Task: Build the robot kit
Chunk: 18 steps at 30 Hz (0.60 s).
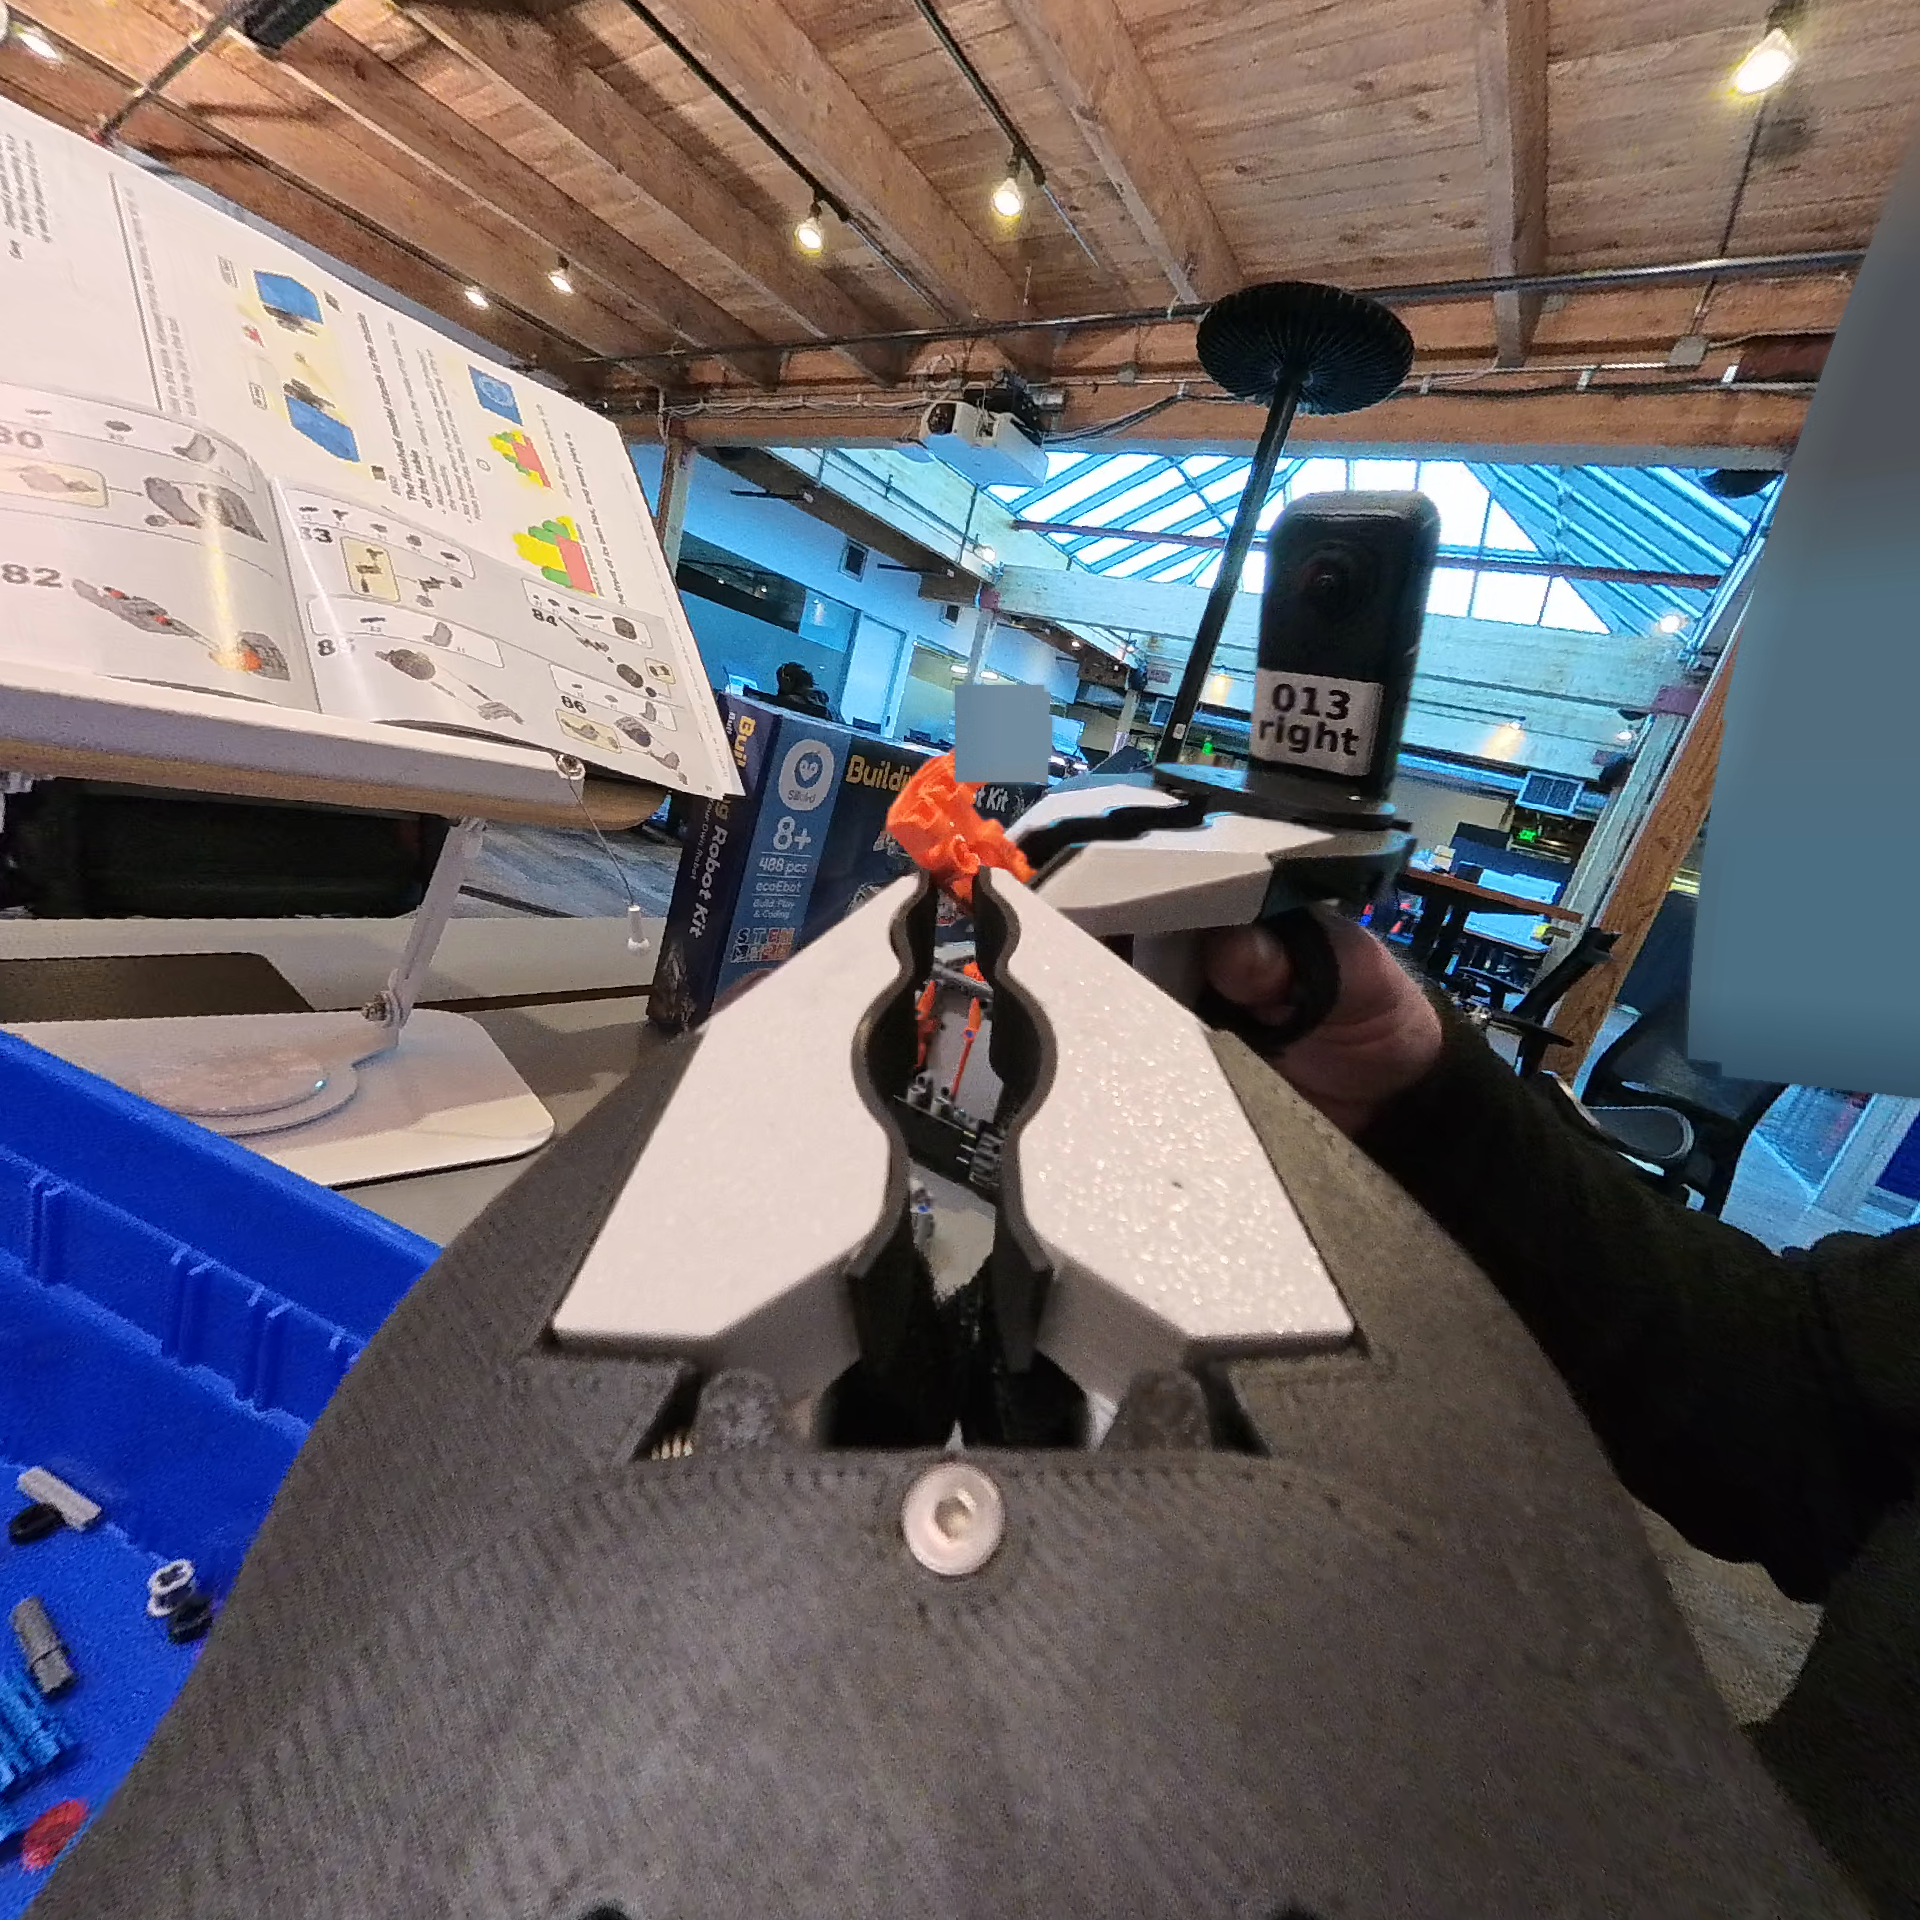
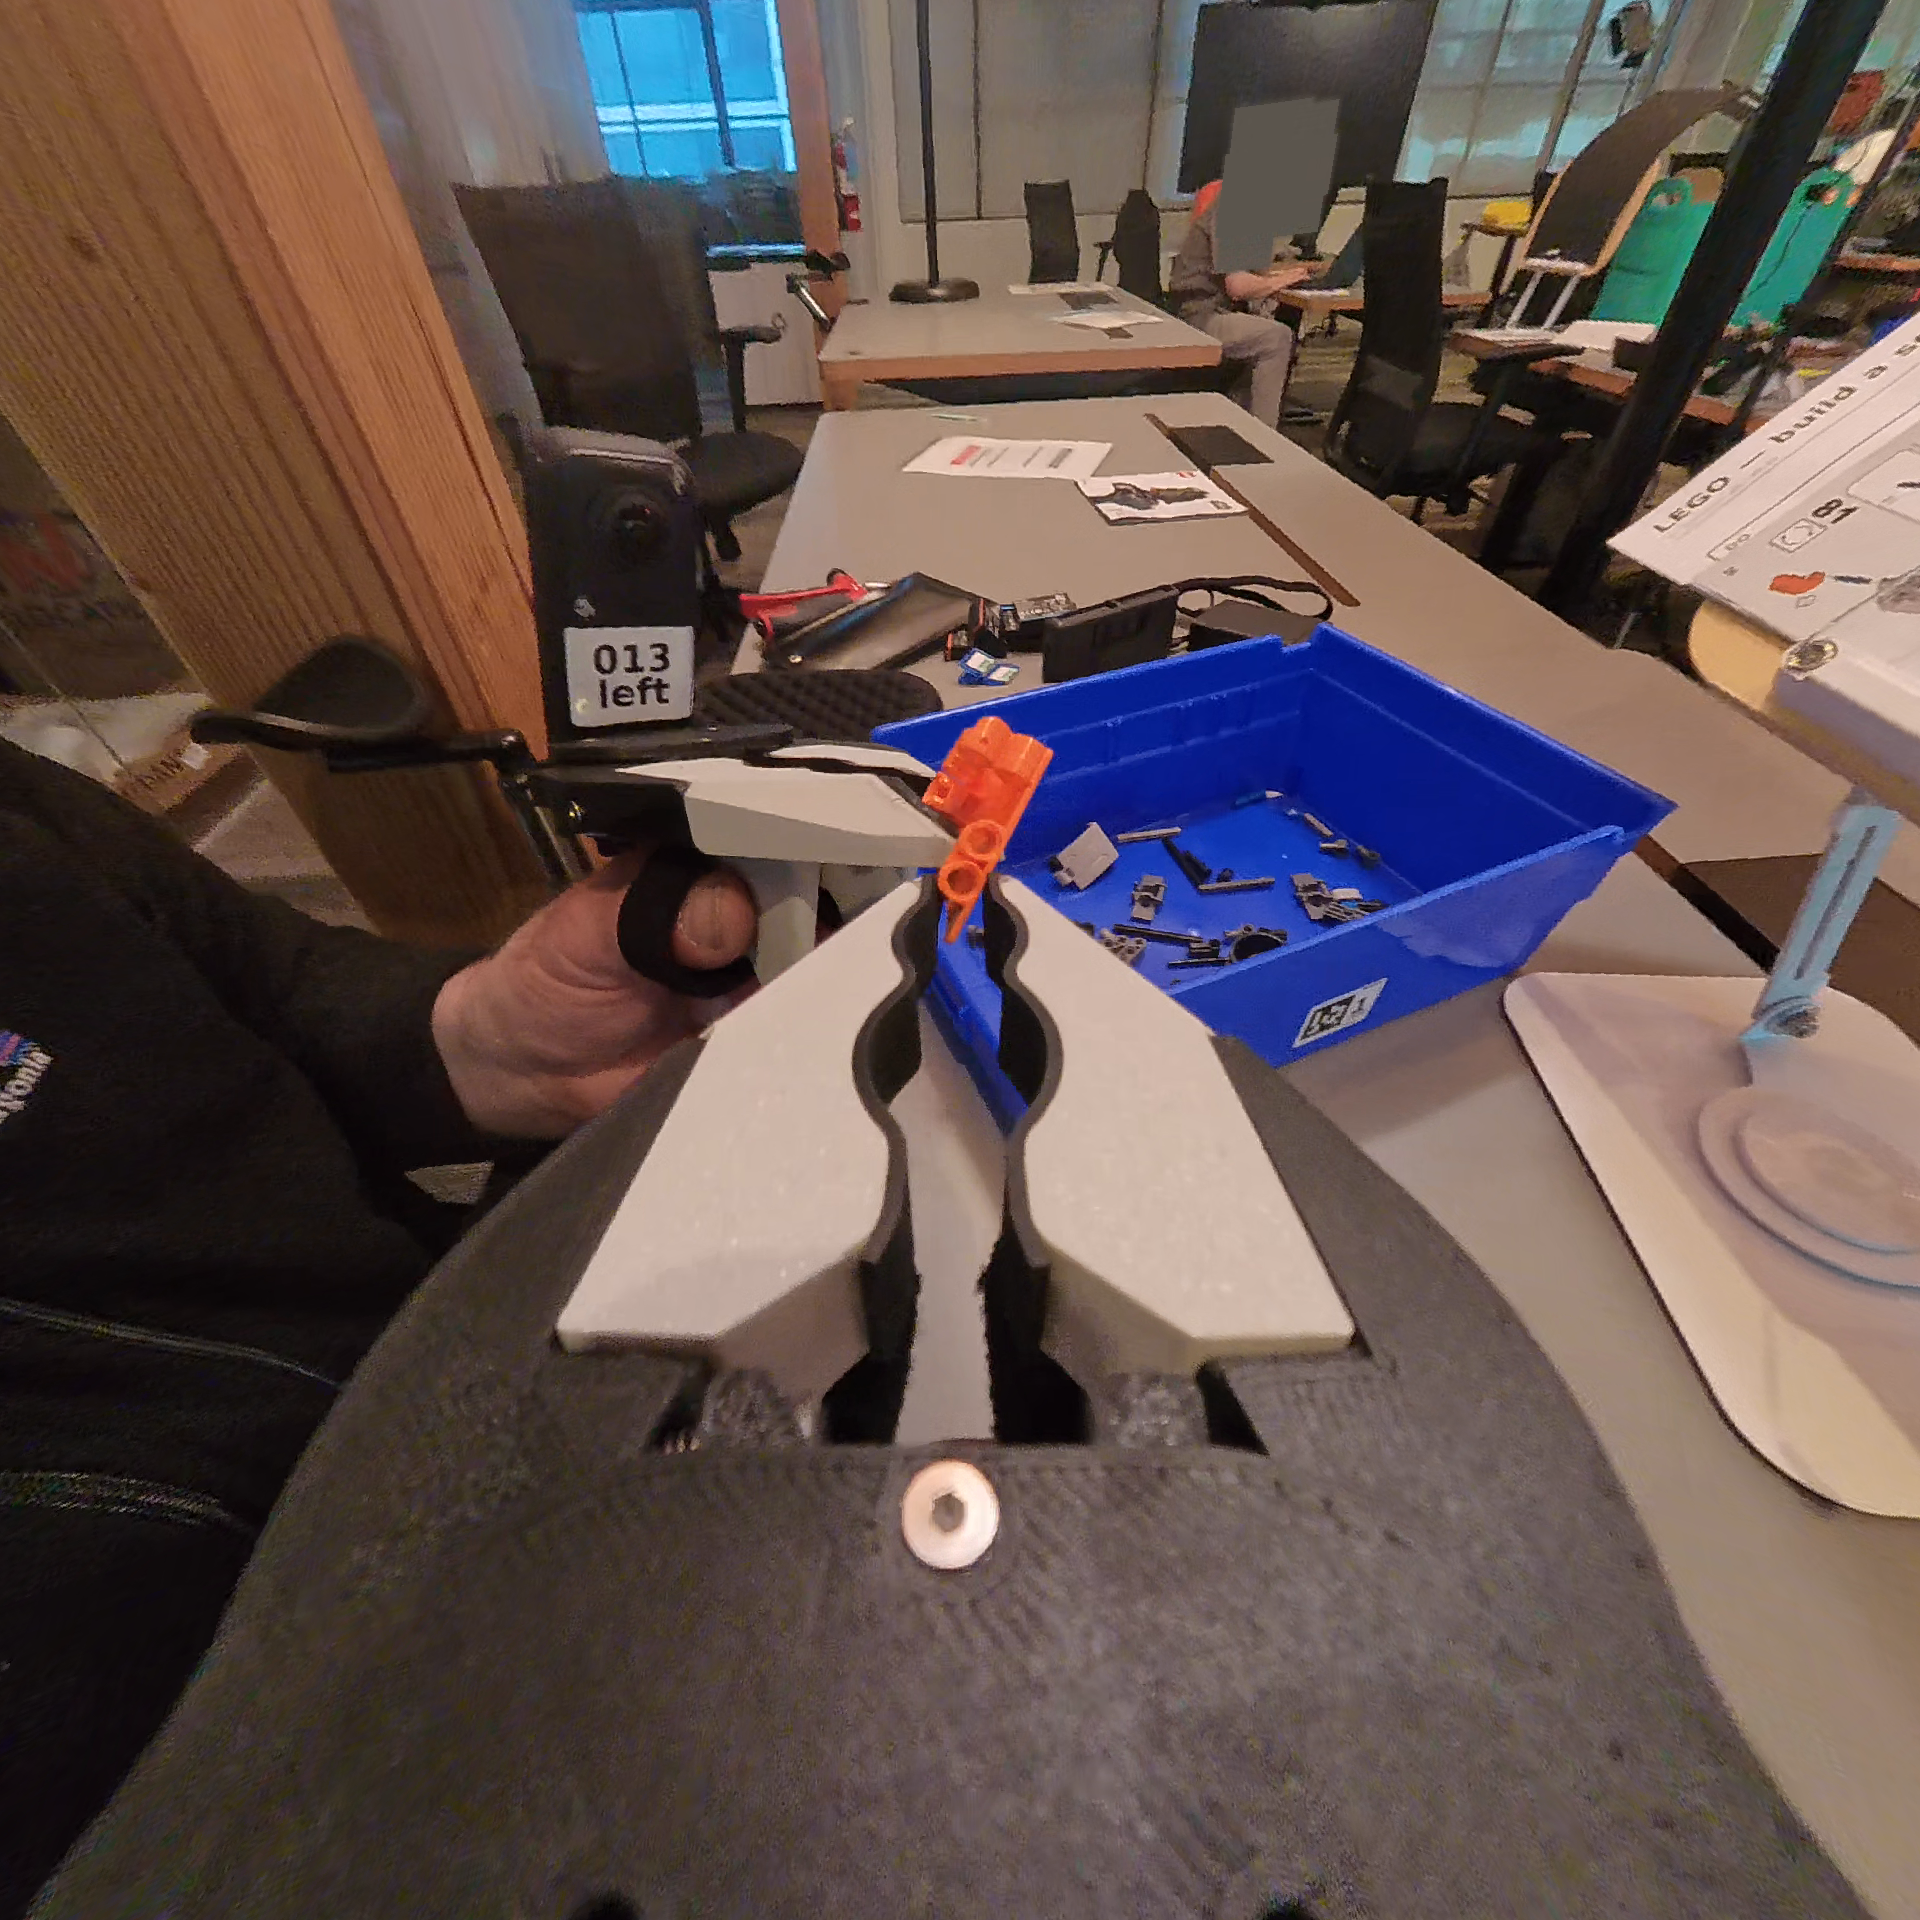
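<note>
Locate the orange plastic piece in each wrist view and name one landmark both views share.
Left wrist view: the orange plastic piece sits just above centre, at the tips of the left gripper, with the right gripper meeting it from the right.
Right wrist view: it is just above centre, at the right gripper's tips, against the blue bin.
Shared landmark: the blue bin.
</note>
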Available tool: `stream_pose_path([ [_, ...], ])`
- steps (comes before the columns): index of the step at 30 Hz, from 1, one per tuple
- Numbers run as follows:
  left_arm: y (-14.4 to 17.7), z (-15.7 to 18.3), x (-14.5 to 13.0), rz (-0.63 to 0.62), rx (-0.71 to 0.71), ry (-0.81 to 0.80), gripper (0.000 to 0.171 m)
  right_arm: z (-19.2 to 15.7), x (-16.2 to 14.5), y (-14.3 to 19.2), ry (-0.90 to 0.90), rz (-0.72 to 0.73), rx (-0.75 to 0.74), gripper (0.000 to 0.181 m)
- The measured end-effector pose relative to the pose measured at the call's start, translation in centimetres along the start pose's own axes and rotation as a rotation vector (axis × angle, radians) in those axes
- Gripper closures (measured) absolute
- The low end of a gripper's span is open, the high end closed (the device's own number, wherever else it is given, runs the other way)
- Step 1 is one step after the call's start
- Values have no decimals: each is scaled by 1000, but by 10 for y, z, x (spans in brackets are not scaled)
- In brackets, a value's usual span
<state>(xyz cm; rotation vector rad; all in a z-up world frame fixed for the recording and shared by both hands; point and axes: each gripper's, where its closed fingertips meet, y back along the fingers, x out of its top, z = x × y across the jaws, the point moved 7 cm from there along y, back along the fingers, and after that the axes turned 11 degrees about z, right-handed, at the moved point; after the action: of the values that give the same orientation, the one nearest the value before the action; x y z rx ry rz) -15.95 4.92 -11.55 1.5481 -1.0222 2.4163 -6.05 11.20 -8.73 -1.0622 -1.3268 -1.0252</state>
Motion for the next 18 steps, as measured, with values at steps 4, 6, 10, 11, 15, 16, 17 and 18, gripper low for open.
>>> stream_pose_path([
  [4,-1,-1,-5,-23,-25,44,167,3,-1,4,-31,-4,26,177],
  [6,0,-1,-7,-29,-33,57,167,4,-2,5,-36,-14,35,177],
  [10,0,-1,-7,-39,-31,35,166,5,-3,6,-37,-26,43,177],
  [11,1,-1,-6,-36,-25,23,165,6,-2,7,-37,-24,41,177],
  [15,4,-4,-1,-36,19,-59,156,10,0,12,-31,-27,13,178],
  [16,4,-3,1,-37,27,-90,156,10,0,12,-30,-33,6,177],
  [17,4,-3,2,-45,35,-125,154,10,0,12,-26,-37,3,177],
  [18,3,-1,3,-54,40,-162,153,10,0,12,-22,-41,3,177],
])
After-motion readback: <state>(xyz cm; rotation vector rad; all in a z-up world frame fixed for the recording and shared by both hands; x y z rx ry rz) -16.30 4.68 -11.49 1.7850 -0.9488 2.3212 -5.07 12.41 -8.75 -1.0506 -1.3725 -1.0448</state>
